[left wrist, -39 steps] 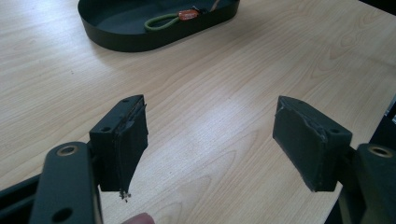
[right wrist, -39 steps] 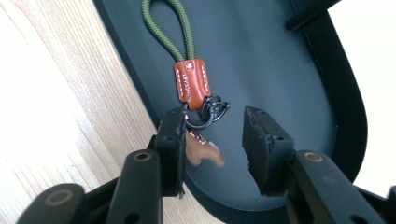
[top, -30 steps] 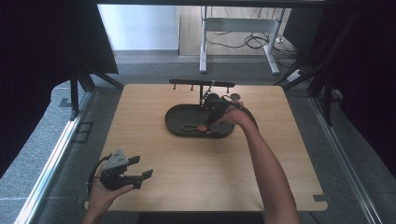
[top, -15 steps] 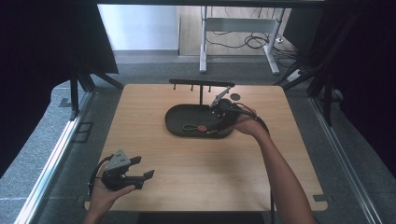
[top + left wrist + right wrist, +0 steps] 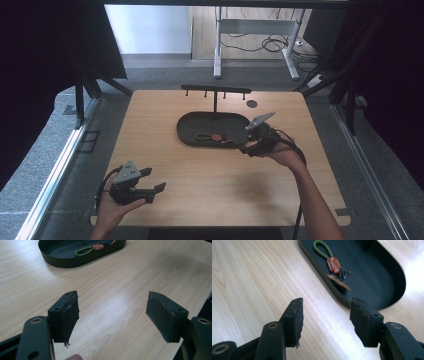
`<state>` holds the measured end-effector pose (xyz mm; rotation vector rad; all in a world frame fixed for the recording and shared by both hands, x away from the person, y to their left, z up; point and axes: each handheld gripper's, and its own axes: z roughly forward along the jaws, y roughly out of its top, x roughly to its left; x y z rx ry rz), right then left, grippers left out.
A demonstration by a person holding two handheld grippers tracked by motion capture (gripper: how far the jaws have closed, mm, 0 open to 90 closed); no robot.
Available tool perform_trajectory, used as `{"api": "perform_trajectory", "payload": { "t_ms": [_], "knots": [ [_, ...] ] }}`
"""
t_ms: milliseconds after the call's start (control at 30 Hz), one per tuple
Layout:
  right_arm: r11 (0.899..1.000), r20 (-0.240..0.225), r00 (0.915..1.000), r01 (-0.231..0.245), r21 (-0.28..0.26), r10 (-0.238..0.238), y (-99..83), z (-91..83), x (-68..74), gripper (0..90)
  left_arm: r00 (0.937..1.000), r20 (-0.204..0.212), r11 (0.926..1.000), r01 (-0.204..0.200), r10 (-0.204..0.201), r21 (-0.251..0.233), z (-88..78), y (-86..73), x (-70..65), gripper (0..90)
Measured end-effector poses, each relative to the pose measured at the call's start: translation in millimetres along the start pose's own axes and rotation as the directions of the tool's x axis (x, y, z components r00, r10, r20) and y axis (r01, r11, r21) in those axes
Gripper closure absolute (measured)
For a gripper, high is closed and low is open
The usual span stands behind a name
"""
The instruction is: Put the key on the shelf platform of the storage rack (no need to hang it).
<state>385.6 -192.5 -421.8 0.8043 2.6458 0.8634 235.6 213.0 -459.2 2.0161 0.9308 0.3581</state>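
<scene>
Black oval tray (image 5: pixel 189 135) sits at frame centre on the wooden table (image 5: pixel 210 190) in the high view. Inside it lies the keychain (image 5: pixel 215 136): green cord loop, orange tag, metal ring, flat on the tray floor. My right gripper (image 5: pixel 248 145) is just right of the tray's right end; its jaws have just been opening, now part spread with nothing between them. In my right gripper view the keychain (image 5: pixel 333 264) shows upper centre, beyond the pads. My left gripper (image 5: pixel 152 182) is lower left, well apart from the tray, jaws spread wide and empty. A hook rack (image 5: pixel 216 91) stands behind the tray.
</scene>
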Motion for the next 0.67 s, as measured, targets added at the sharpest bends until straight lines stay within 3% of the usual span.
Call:
{"api": "perform_trajectory", "payload": {
  "t_ms": [233,433,667],
  "knots": [
    [0.999,0.001,0.9987,-0.051,-0.016,0.051,-45.2,1.4,6.7,44.3,1.0000,-0.006,1.0000,0.001,-0.001,0.002,-0.4,0.0,0.4,26.6],
    [0.996,-0.009,0.9968,-0.079,-0.036,0.079,-80.3,3.0,21.6,44.0,1.0000,-0.009,1.0000,0.002,-0.002,0.006,1.0,0.1,-0.5,26.6],
    [0.994,0.003,0.9957,-0.092,-0.056,0.093,-94.9,-0.4,24.8,43.5,0.9999,-0.013,0.9999,-0.004,0.004,0.012,2.7,0.7,-1.6,26.6]
  ]
}}
